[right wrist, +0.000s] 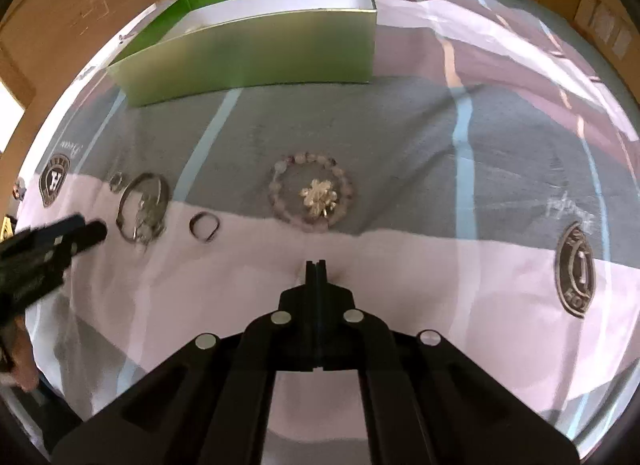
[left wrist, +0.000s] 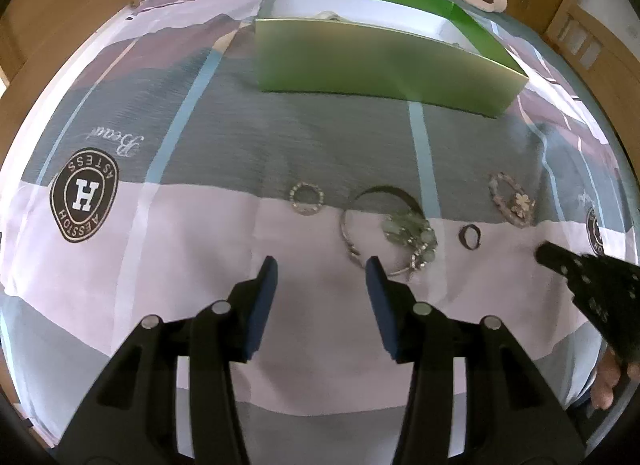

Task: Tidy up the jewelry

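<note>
Pickup is about to begin: the left tool (left wrist: 322, 265), spread and empty, hangs over the bangles (left wrist: 386, 231) mid-bed, while the right tool (right wrist: 316, 265), pressed together on nothing, sits near the beaded bracelet (right wrist: 311, 192). Next, each piece needs pinching and carrying to the green box (left wrist: 380, 61) toward the bed's far edge.

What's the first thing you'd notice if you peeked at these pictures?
Probably the big green box, standing open at the far side of the bedspread. Next, the jewelry lying in a row in front of it, especially the beaded bracelet with a pale flower charm in its middle, just ahead of the shut right gripper.
</note>
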A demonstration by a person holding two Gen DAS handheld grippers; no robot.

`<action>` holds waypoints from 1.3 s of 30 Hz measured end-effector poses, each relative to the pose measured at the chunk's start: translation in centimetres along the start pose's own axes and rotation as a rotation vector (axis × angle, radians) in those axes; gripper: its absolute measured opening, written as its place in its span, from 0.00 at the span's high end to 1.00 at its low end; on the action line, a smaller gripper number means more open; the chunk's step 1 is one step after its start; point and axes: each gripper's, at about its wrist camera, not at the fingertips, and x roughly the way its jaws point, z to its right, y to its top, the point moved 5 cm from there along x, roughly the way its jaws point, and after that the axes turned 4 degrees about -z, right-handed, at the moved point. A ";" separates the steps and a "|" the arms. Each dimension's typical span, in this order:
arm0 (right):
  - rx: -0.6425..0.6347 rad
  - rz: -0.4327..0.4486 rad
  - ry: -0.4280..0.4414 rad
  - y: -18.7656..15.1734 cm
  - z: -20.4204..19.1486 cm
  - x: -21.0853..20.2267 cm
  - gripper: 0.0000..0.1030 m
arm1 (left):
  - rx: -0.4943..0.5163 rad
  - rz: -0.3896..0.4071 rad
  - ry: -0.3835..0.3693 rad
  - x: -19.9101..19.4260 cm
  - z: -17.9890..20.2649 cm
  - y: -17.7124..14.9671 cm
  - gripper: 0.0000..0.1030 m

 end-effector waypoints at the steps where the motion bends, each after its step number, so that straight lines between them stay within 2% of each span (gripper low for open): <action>1: -0.004 0.013 -0.019 0.2 0.1 -0.2 1.00 | -0.003 0.000 0.000 0.1 -0.1 0.1 0.55; 3: 0.004 0.028 -0.046 0.6 0.4 -0.6 0.93 | -0.019 0.001 0.000 0.1 -0.4 0.4 0.55; 5: 0.027 0.037 -0.039 1.1 0.7 -0.7 0.80 | -0.025 0.002 -0.024 -0.2 -0.2 0.5 0.54; 6: 0.035 0.037 -0.054 1.3 0.9 -0.5 0.79 | -0.014 0.003 -0.029 -0.3 0.3 0.5 0.54; 11: 0.124 0.002 -0.035 1.2 2.4 0.6 0.79 | 0.108 0.007 -0.052 -0.2 4.7 0.5 0.53; 13: 0.124 -0.006 -0.040 0.8 2.5 0.9 0.79 | 0.154 0.006 -0.041 0.5 6.4 0.7 0.52; 16: 0.131 -0.013 -0.044 0.8 2.8 1.4 0.79 | 0.166 -0.013 -0.037 1.8 7.1 1.1 0.56; 18: 0.154 -0.014 -0.039 1.0 3.4 1.5 0.79 | 0.159 -0.027 -0.035 2.5 7.0 1.4 0.82; 21: 0.191 0.002 -0.044 2.0 4.4 1.4 0.79 | 0.126 -0.029 -0.052 2.4 6.3 1.4 0.85; 23: 0.206 0.018 -0.053 3.1 4.7 1.4 0.79 | 0.124 -0.029 -0.027 2.0 5.7 1.2 0.86; 25: 0.206 0.022 -0.052 4.3 4.6 1.6 0.79 | 0.114 -0.018 -0.040 0.9 5.1 0.8 0.86; 29: 0.131 -0.039 -0.062 6.4 2.8 3.8 0.79 | 0.120 0.007 -0.029 -0.9 4.2 -0.3 0.86; 32: 0.080 -0.053 -0.124 6.7 1.8 4.7 0.79 | 0.121 0.011 -0.026 -1.6 3.5 -1.1 0.86; 33: 0.069 -0.052 -0.122 6.7 1.4 4.7 0.80 | 0.116 0.010 -0.027 -1.7 3.0 -1.2 0.86; 35: 0.051 -0.063 -0.098 6.4 0.7 4.5 0.94 | 0.099 0.008 -0.025 -1.8 2.1 -1.5 0.86; 36: 0.036 -0.067 -0.083 6.0 0.3 4.4 0.97 | 0.092 0.007 -0.020 -1.8 1.8 -1.6 0.86; 39: -0.004 -0.079 -0.031 4.8 -0.6 3.9 1.00 | 0.080 0.003 -0.012 -1.8 1.2 -1.9 0.85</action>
